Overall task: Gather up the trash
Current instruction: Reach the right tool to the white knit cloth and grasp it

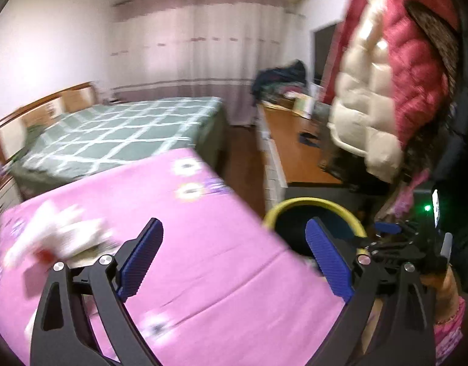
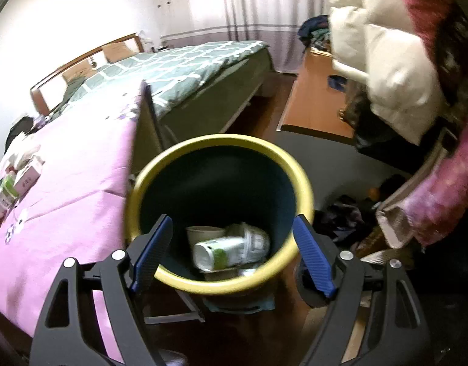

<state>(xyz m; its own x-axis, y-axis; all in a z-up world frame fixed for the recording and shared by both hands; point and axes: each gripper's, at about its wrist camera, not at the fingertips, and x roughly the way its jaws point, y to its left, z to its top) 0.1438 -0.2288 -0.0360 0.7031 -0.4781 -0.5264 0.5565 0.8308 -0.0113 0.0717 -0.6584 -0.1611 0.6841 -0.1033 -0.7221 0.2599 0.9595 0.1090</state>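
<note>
A yellow-rimmed dark trash bin [image 2: 221, 140] stands beside a surface under a pink flowered cover [image 2: 66, 167]. Inside lie a white-and-green bottle [image 2: 221, 251], a paper cup [image 2: 203, 233] and a clear plastic cup [image 2: 255, 238]. My right gripper [image 2: 233, 218] hangs open above the bin's mouth, with nothing between its fingers. My left gripper [image 1: 235, 222] is open and empty over the pink cover [image 1: 203, 244], with the bin [image 1: 310, 202] just to its right. A blurred pile of white wrappers and cartons [image 1: 59, 238] lies left of it. In the right wrist view, small cartons [image 2: 23, 180] sit at the cover's far left.
A bed with a green checked spread [image 1: 121, 131] lies behind. A wooden desk [image 1: 295, 152] runs along the right. White and red padded jackets [image 1: 386, 91] hang close on the right. Clothes lie on the dark floor [image 2: 346, 216] beside the bin. A person's hand [image 1: 444, 289] is at the right edge.
</note>
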